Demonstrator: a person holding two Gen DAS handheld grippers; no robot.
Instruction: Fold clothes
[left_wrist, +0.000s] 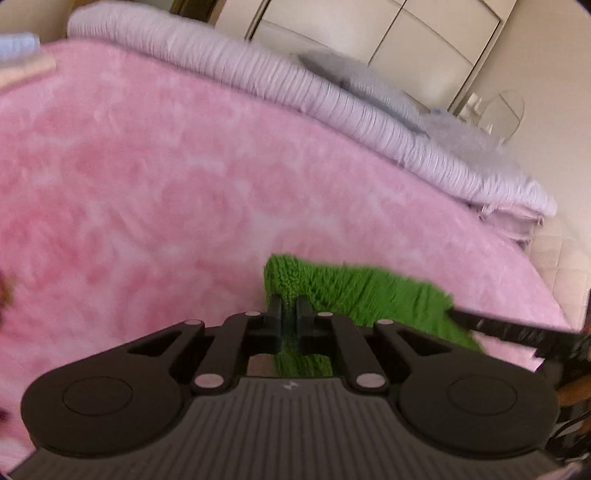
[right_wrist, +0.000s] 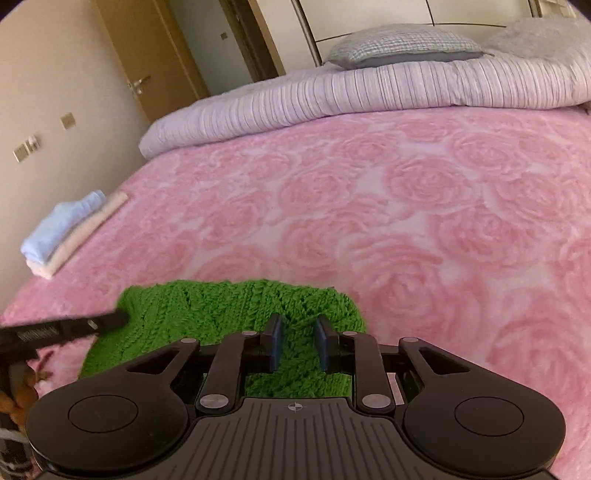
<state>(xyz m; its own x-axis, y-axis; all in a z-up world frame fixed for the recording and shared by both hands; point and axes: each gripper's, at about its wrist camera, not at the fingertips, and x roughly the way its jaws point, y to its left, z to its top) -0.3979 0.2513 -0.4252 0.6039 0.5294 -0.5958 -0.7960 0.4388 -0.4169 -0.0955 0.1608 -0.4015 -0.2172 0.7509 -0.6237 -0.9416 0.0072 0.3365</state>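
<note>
- Green knit garment (right_wrist: 221, 317) lies on the pink rose-pattern blanket (right_wrist: 424, 221), at the near edge of the bed, just ahead of both grippers. Chunky cable-type knit, bunched w/ a rounded far edge in the right wrist view.
- Left gripper (left_wrist: 289, 304): fingers pressed close together, pinching a fold of the green knit; fabric shows in the narrow slot btwn them and runs back under the linkage. In the right wrist view its black finger comes in from the left edge & ends on the knit's left corner.
- Right gripper (right_wrist: 298, 328): fingers spread, clear gap btwn the blue pads (right_wrist: 275, 341), green knit visible in that gap and below. Can't tell if the pads touch the fabric or sit just above it. In the left wrist view its black finger reaches in from the right & meets the knit's right edge.
- Left wrist view is motion-blurred; blanket pattern smeared there.
- Far left of the blanket, well apart from the knit: small stack of folded cloths (right_wrist: 66, 232), pale blue on top, cream/pale pink under.
- Beyond the blanket: ribbed lilac duvet (right_wrist: 332, 92) rolled back across the bed, a grey checked pillow (right_wrist: 402, 44) on it.
- Bkgd: cream wardrobe doors (left_wrist: 369, 33), wooden door w/ handle (right_wrist: 147, 59), wall switches (right_wrist: 27, 147) on the left wall.
</note>
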